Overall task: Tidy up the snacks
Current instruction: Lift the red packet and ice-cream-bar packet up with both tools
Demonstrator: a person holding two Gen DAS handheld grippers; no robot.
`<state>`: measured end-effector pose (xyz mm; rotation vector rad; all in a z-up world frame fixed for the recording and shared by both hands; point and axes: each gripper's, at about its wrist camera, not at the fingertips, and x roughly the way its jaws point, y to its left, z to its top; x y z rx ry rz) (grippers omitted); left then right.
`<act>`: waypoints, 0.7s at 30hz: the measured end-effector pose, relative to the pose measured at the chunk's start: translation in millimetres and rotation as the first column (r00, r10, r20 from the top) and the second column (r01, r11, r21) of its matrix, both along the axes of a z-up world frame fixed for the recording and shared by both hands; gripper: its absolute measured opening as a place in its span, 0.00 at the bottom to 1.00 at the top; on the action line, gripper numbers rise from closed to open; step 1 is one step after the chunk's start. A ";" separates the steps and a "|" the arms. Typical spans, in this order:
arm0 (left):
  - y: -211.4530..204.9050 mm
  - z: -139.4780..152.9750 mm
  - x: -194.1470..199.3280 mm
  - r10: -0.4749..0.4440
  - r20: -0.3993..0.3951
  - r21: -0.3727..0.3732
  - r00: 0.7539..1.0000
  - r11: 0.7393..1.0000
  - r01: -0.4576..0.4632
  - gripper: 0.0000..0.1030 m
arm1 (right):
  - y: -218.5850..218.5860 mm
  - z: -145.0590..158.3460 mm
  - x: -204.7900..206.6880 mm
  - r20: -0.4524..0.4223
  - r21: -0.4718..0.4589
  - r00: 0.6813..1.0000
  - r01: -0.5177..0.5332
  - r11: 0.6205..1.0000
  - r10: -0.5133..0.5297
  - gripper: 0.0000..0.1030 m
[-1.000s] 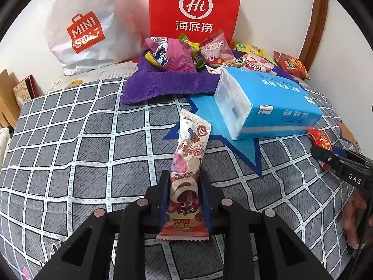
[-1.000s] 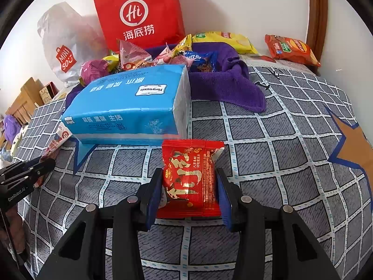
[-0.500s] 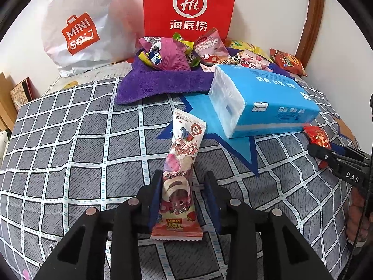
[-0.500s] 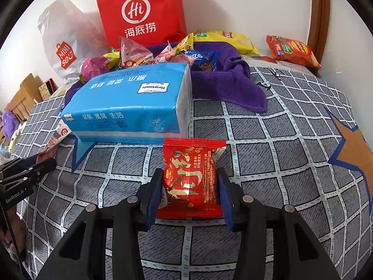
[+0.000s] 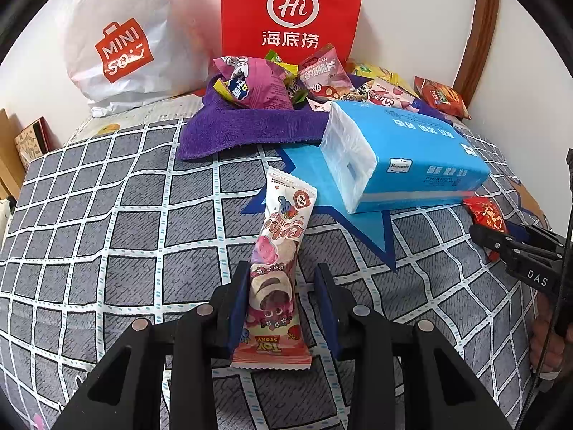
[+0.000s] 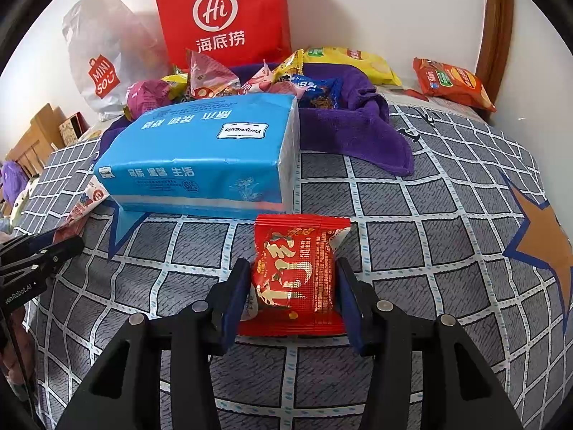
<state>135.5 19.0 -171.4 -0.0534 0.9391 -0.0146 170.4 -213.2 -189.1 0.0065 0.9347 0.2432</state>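
My left gripper (image 5: 283, 304) — fingers spread a little, the pink Toy Story snack bar (image 5: 277, 272) lying between them on the checked bedspread (image 5: 107, 236); the left finger (image 5: 239, 308) is at the wrapper's edge, the right one stands clear of it. The bar lies lengthways, its far end pointing toward the blue star patch (image 5: 361, 222).

My right gripper (image 6: 293, 297) — fingers easing apart, with the red snack packet (image 6: 295, 272) flat on the bedspread (image 6: 394, 215) between them; no firm squeeze on it that I can see.

Blue tissue pack (image 6: 200, 157) — on the bed just beyond the red packet, between my two grippers.

Purple towel (image 5: 250, 125) — behind the tissue pack, bearing a heap of assorted snack bags (image 5: 315, 79).

Orange-red chip bag (image 6: 451, 82) — apart from the heap, by the wall in the far right corner.

Red paper bag (image 5: 292, 14) and white Miniso bag (image 5: 121, 36) — upright against the wall at the back.
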 end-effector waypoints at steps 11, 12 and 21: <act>3.7 1.2 0.0 0.013 0.002 -0.017 1.000 1.000 -0.013 0.27 | -4.1 0.2 0.6 -0.002 0.037 1.000 0.013 0.999 -0.013 0.44; 6.3 1.4 -0.3 0.018 0.003 -0.027 1.000 0.999 -0.018 0.23 | -4.7 0.3 0.7 -0.002 0.042 1.000 0.014 0.999 -0.014 0.44; 10.8 11.3 -7.7 -0.014 -0.054 -0.088 0.998 0.996 0.009 0.21 | -4.6 9.7 -6.3 -0.001 0.043 1.000 -0.008 0.999 0.008 0.43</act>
